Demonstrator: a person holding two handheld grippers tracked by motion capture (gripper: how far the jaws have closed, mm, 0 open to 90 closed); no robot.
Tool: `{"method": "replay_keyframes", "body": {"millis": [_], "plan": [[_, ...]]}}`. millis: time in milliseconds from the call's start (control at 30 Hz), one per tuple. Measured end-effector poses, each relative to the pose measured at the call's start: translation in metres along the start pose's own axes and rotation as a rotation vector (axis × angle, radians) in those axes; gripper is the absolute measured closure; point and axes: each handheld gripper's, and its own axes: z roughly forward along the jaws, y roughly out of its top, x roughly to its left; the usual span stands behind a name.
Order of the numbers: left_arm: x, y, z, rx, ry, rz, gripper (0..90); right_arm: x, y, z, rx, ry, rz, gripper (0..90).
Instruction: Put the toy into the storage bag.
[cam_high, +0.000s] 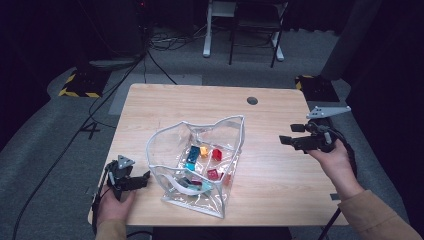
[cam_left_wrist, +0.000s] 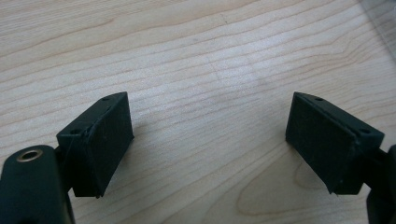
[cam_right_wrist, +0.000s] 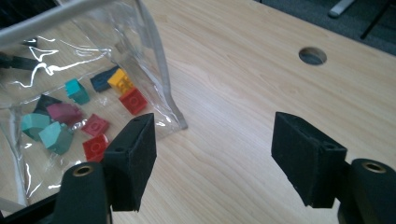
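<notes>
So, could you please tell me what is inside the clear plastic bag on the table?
The clear plastic bag holds small toy bricks: red, teal, yellow, dark blue and maroon. Glare and folds hide some, so an exact count isn't possible.

- Your high view looks forward and down over the whole surface (cam_high: 280, 170).
- Your right claw (cam_right_wrist: 215, 158) camera sits close, sharing the pouch (cam_right_wrist: 154, 60) at ten o'clock.
- Your left claw (cam_left_wrist: 210, 140) camera hugs bare wood.

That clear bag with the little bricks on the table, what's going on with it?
A person holds a gripper in each hand on either side of the clear bag, which stands open on the wooden table with coloured bricks inside. Neither holds anything: the left gripper and the right gripper are both open, apart from the bag.
</notes>
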Motion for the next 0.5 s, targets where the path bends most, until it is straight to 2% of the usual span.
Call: {"method": "replay_keyframes", "body": {"millis": [300, 500], "plan": [[0.000, 0.000, 0.000, 0.002, 0.002, -0.001, 15.1, -0.025, -0.032, -0.010, 0.026, -0.081, 0.069, 31.2], [0.000, 0.000, 0.000, -0.001, 0.001, -0.005, 15.1, -0.038, -0.053, -0.011, 0.052, -0.119, 0.114, 31.4]]}}
